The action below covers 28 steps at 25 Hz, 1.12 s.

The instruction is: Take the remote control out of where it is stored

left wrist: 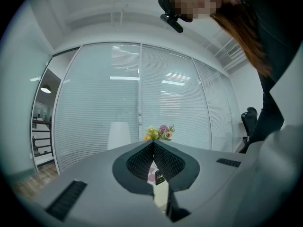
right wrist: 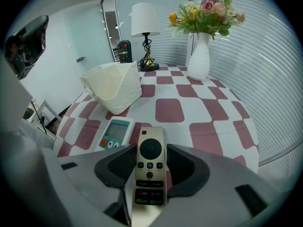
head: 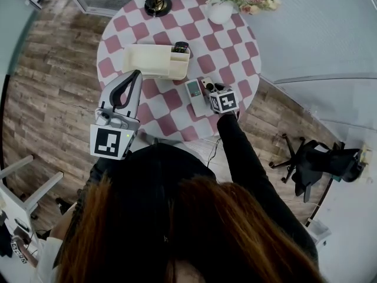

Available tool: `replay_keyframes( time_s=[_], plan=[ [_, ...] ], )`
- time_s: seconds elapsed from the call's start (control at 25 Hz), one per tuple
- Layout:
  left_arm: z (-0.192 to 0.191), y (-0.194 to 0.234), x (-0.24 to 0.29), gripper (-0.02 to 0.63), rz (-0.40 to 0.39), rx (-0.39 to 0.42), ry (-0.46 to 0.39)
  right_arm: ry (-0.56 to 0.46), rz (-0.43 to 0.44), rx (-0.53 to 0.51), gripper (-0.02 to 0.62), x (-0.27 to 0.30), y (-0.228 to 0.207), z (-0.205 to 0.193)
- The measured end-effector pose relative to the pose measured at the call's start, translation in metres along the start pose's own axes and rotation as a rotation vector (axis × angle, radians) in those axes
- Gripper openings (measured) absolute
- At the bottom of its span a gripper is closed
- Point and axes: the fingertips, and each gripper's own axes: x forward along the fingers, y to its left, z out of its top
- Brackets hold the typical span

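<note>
Hair (head: pixel 194 234) fills the foreground; left hand-held gripper (head: pixel 136 74) hangs closed near the cream box (head: pixel 150 61); right hand-held gripper (right wrist: pixel 150 150) clamps the gold remote control (right wrist: pixel 150 174) right of that box.

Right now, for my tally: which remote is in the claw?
The gold remote, gripped by the right claw; the white remote lies on the table beside it.

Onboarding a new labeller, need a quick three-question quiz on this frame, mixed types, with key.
1. Choice: between the right gripper's jaws is: A white remote, B gold remote, C vase?
2. True or false: the left gripper is shut and empty.
3. Fill in: the black remote stands in the cream ___.
Key: 1 B; 2 true; 3 box.
</note>
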Motion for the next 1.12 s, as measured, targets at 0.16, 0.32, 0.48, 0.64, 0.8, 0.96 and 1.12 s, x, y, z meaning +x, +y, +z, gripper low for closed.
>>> replay_keyframes(
  time_s=[0.16, 0.32, 0.48, 0.64, 0.8, 0.96, 1.12],
  plan=[
    [0.002, 0.0, 0.0, 0.009, 0.001, 0.001, -0.002, -0.075, -0.051, -0.008, 0.189, -0.011, -0.003, 0.01],
    [0.002, 0.001, -0.001, 0.009, 0.001, -0.002, -0.003, -0.138, -0.059, 0.0, 0.187, -0.023, 0.001, 0.021],
    [0.001, 0.001, 0.0, 0.009, -0.001, -0.003, 0.001, -0.195, -0.072, 0.017, 0.063, -0.036, 0.008, 0.03],
    [0.002, -0.001, 0.0, 0.009, -0.008, -0.004, -0.008, -0.192, -0.073, 0.042, 0.021, -0.038, 0.012, 0.028],
    [0.004, -0.003, 0.0, 0.009, -0.016, -0.004, -0.01, -0.247, -0.082, 0.04, 0.015, -0.048, 0.015, 0.035],
    [0.004, -0.003, 0.001, 0.009, -0.014, -0.014, -0.012, -0.43, -0.049, -0.016, 0.015, -0.07, 0.034, 0.068],
    [0.008, -0.003, 0.002, 0.009, -0.018, -0.015, -0.018, -0.619, -0.049, -0.031, 0.015, -0.102, 0.053, 0.101]
  ],
)
